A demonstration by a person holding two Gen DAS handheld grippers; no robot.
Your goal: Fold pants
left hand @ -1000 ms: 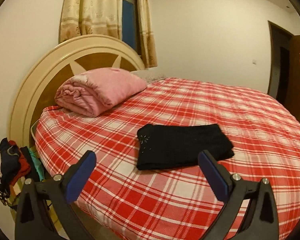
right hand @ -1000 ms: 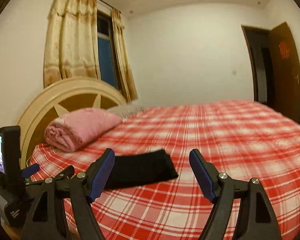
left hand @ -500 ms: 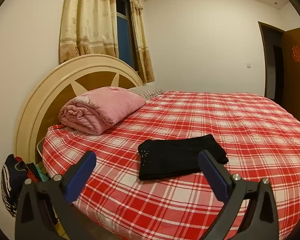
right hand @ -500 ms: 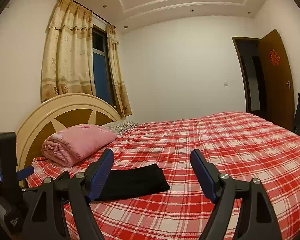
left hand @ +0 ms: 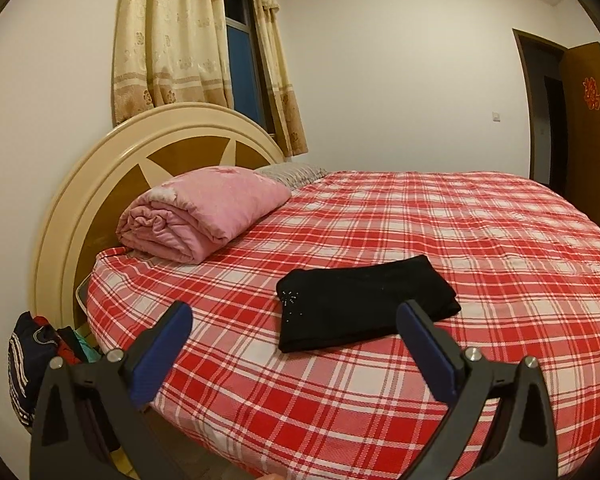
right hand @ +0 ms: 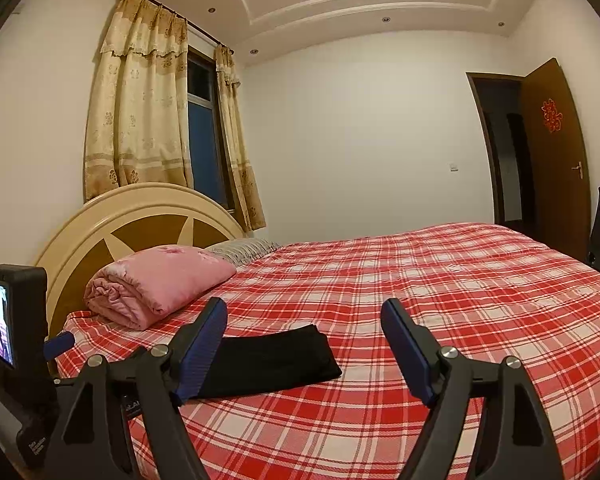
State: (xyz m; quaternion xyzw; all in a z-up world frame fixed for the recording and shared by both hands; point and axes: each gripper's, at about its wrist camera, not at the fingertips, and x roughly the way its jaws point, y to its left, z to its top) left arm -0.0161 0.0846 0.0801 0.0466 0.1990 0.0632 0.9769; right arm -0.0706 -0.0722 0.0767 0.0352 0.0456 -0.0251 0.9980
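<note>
Although both pairs of tongs hang in the air off the near edge of the bed, neither touches anything: the left tongs stand spread wide with nothing between their blue pads, and the right tongs are spread and empty too.

The black fabric pants lie on the red-and-white checked bedsheet, near the side closest to the cameras, already doubled into a compact flat rectangle with a small cluster of pale studs showing at one corner. Judging by that neat shape, the folding looks finished or nearly so, which would explain why the tongs are held clear and apart from the cloth. They sit on a bare stretch of sheet, probably because a flat, uncluttered patch keeps the layers from slipping.

A rolled pink quilt rests well away from them against the round cream-and-brown wooden headboard, out of the working area. In the right wrist view the pants appear partly behind the left blue pad, with the left tool's camera body at the frame's edge.
</note>
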